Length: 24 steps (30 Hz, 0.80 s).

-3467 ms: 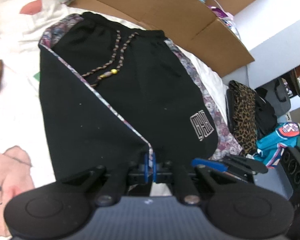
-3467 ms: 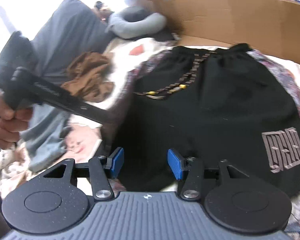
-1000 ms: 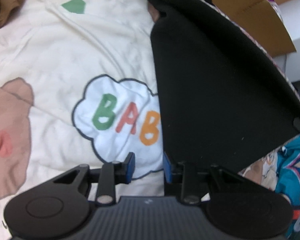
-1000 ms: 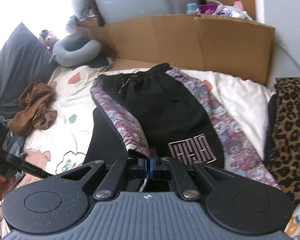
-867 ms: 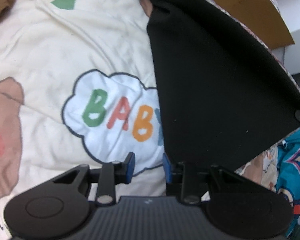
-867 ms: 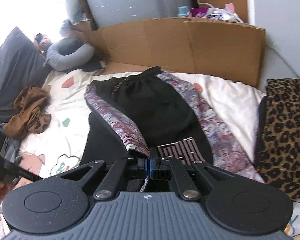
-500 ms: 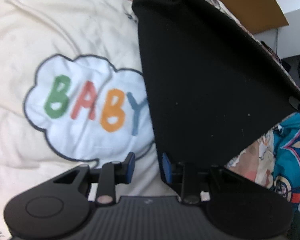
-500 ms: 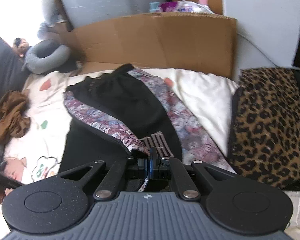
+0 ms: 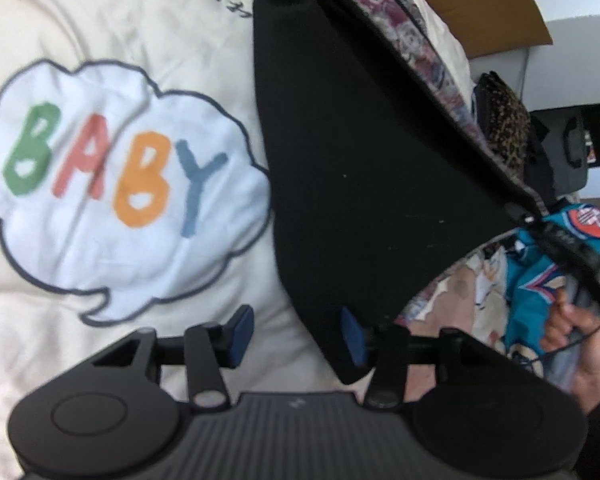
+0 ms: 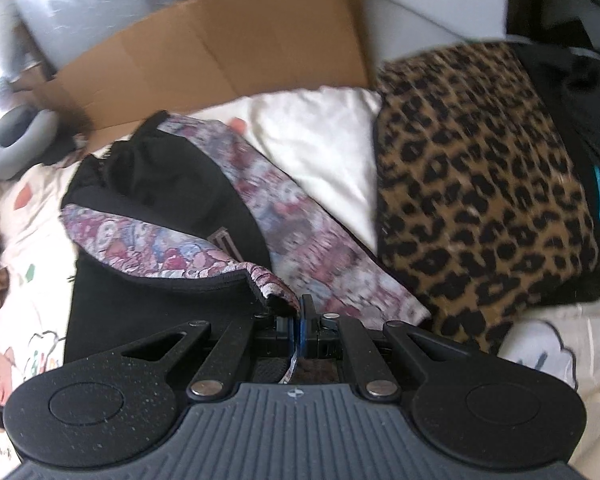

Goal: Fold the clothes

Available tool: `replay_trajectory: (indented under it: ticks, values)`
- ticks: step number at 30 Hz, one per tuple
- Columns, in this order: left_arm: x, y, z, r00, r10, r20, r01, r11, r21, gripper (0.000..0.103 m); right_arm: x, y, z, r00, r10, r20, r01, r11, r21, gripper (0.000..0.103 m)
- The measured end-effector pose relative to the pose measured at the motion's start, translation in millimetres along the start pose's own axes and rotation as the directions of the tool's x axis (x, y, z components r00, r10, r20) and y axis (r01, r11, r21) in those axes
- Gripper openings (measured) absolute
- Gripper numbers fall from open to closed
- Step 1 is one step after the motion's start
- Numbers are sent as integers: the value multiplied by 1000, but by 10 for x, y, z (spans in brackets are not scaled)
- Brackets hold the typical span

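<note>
Over the preceding seconds the black shorts (image 10: pixel 168 184) with patterned side panels passed from lying flat on the bed to being half lifted. The left tongs (image 9: pixel 296 334), formerly pinching the hem corner, had let go, and between half a second earlier and this moment their gap widened. The right tongs (image 10: pixel 298 322), spread wide 3.5 s earlier, had taken over the hem and carried it up and across. This reads as a lengthwise fold under way, one leg being drawn over the other.

Left tongs: spread wide, holding nothing; the right-hand blue pad (image 9: pixel 352 338) lay at or against the lower point of the hanging black cloth, though contact could not be settled, and the left-hand pad stood over the cream "BABY" bedspread (image 9: pixel 100 168).

Right tongs: pressed together, pinching the floral-trimmed hem corner (image 10: pixel 276 284) of the raised leg.

Position of the garment: waistband end resting on the bed toward the cardboard sheet (image 10: pixel 220 44), the other leg flat beneath the lifted one, with a leopard-print garment (image 10: pixel 476 184) just beside it. A hand (image 9: pixel 580 340) gripped the right tool's handle in the left wrist view.
</note>
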State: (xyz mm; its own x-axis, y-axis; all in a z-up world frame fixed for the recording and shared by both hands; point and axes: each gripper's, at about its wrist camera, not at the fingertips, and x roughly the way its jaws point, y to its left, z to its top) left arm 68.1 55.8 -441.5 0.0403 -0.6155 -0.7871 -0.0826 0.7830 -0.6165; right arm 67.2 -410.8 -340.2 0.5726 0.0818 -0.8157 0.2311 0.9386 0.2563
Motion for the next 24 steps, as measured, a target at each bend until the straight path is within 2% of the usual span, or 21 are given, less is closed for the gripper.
replay_trajectory:
  ticks: [6,8,13,14,15,16,17,24]
  values:
    - [91,-21,-95,999,-32,-26,32,999,-3,54,195,-251,-104,999,-31,-39,34,995,91,1]
    - [116,-16,-120,999,-45,-20,45,999,0,54,270,-308,-140,998,-15,-54,21,994,107,1]
    - [145,-58,-139,997,-77,3,77,997,15,50,319,-243,-173,998,-34,-47,34,999,-1,7]
    - [140,-58,-138,997,-82,5,82,997,14,44,312,-191,-169,998,-42,-45,40,998,-45,9]
    - [135,-57,-137,996,-86,6,86,996,13,38,304,-138,-164,998,-50,-42,46,995,-89,22]
    - [144,-53,-134,996,-89,4,89,996,9,37,282,-93,-155,998,-50,-32,46,991,-129,39]
    - [153,-49,-128,996,-91,3,90,996,8,36,259,-48,-146,999,-50,-22,45,985,-169,43]
    - [210,-109,-74,997,-72,-3,73,997,33,31,179,166,-96,999,-52,10,52,929,-366,44]
